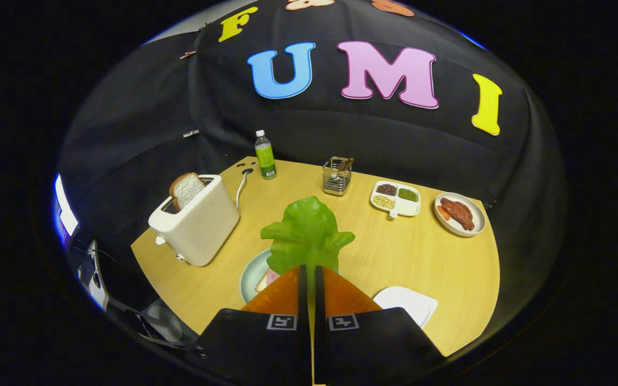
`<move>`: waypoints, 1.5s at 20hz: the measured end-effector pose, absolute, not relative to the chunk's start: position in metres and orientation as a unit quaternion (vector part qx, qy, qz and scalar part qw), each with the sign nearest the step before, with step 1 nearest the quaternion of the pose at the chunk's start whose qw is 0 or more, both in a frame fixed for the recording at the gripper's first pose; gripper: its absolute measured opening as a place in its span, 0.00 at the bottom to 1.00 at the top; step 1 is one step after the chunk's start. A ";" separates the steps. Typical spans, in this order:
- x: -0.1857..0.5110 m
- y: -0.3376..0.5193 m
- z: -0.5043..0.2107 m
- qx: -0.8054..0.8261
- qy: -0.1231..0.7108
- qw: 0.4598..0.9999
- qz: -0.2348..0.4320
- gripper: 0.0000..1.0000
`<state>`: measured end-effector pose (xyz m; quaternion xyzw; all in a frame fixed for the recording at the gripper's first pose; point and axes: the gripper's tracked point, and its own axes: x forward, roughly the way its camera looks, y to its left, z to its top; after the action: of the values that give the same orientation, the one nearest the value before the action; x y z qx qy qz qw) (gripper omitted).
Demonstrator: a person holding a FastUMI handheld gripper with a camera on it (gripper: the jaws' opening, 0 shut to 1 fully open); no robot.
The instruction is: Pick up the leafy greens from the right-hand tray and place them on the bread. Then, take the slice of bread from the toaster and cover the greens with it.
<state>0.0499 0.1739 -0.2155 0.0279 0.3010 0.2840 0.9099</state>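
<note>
Gripper fingers clamped on leafy greens above plate.

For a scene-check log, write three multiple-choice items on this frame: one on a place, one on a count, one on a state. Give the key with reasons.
1. Where is the slice of bread?
A. in the toaster's slot
B. on the meat plate
C. beside the bottle

2. How many compartments of the divided dish hold food?
A. one
B. three
C. five

3. What is the gripper doing?
A. open above the toaster
B. shut on the leafy greens
C. shut on the bottle

Key:
1. A, the slice stands up out of the white toaster.
2. B, dark, green and pale fillings show.
3. B, both fingers pinch the leafy greens, held above the pale plate.
</note>
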 end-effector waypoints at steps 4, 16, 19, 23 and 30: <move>0.049 0.211 -0.227 0.022 0.312 0.902 0.298 0.07; 0.064 0.245 -0.292 -0.014 0.354 0.896 0.267 0.77; 0.062 0.249 -0.287 -0.009 0.350 0.896 0.273 1.00; 0.061 0.249 -0.260 0.012 0.330 0.901 0.281 1.00; 0.074 0.264 -0.145 0.033 0.218 0.926 0.305 1.00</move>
<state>0.0737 0.2636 -0.1454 0.0330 0.2183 0.3051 0.9264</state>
